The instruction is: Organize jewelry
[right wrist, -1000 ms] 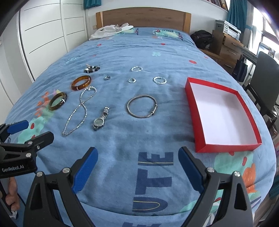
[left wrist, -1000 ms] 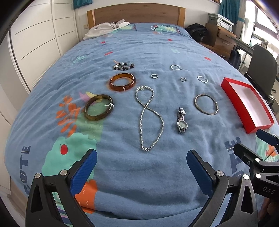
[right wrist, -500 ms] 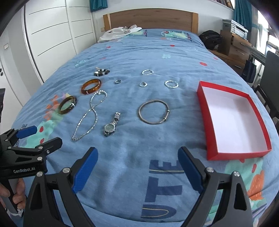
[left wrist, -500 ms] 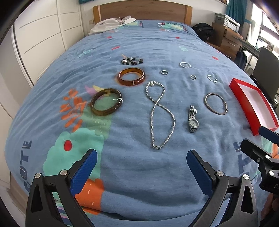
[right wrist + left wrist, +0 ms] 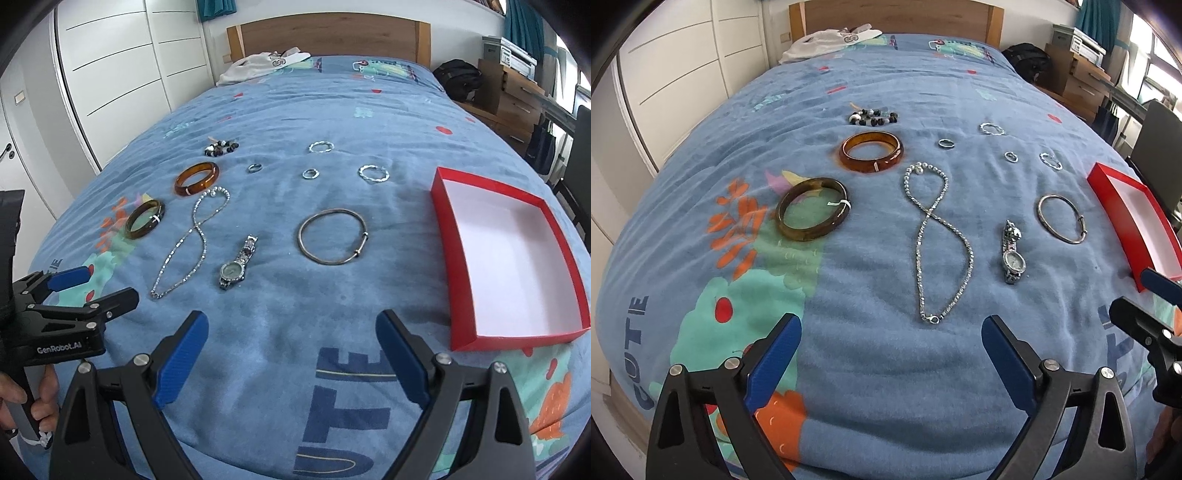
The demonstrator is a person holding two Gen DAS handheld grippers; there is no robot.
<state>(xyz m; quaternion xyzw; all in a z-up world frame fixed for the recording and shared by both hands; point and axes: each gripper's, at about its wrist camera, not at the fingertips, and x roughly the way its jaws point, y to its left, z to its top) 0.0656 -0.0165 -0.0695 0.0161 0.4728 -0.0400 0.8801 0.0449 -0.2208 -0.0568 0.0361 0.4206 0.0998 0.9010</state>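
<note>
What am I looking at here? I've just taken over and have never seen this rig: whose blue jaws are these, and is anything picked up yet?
Each picture comes from a camera on a hand-held gripper, looking along its two blue jaws. One shows the left gripper, the other the right gripper. Both are open and empty. On the blue bedspread lie two amber bangles, a chain necklace, a watch, a silver bangle, small rings and beads. The red box holds nothing yet.
</note>
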